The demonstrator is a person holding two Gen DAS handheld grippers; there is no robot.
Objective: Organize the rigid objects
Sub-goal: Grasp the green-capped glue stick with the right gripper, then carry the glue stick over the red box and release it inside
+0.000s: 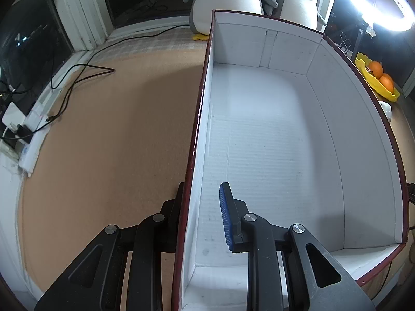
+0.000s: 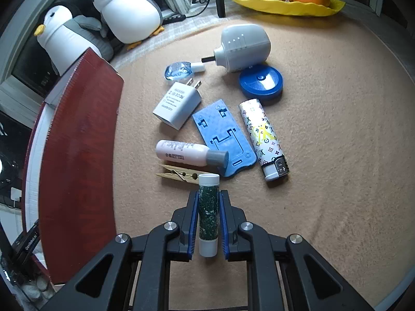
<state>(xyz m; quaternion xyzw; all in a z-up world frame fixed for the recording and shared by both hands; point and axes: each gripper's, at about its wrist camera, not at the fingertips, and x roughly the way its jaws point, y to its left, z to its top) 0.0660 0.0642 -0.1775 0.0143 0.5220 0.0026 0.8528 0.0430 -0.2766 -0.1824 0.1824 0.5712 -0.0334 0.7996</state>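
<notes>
My right gripper (image 2: 208,194) is shut on a green tube with white ends (image 2: 208,215), held lengthwise between its blue pads just above the tan cloth. Ahead of it lie a clothespin (image 2: 176,175), a pink bottle (image 2: 184,153), a blue plastic plate (image 2: 224,134), a patterned lighter (image 2: 262,134), a white charger (image 2: 177,105), a blue round lid (image 2: 260,81) and a white device (image 2: 242,46). My left gripper (image 1: 202,185) straddles the left wall of the red box with white inside (image 1: 259,129); its right pad (image 1: 225,217) stands off the wall. The box holds nothing.
The red box (image 2: 80,155) sits left of the pile in the right wrist view. Two plush penguins (image 2: 129,7) sit behind it. A yellow dish (image 2: 282,6) with oranges is at the back right. Black cables (image 1: 77,77) and a power strip (image 1: 28,134) lie at the far left.
</notes>
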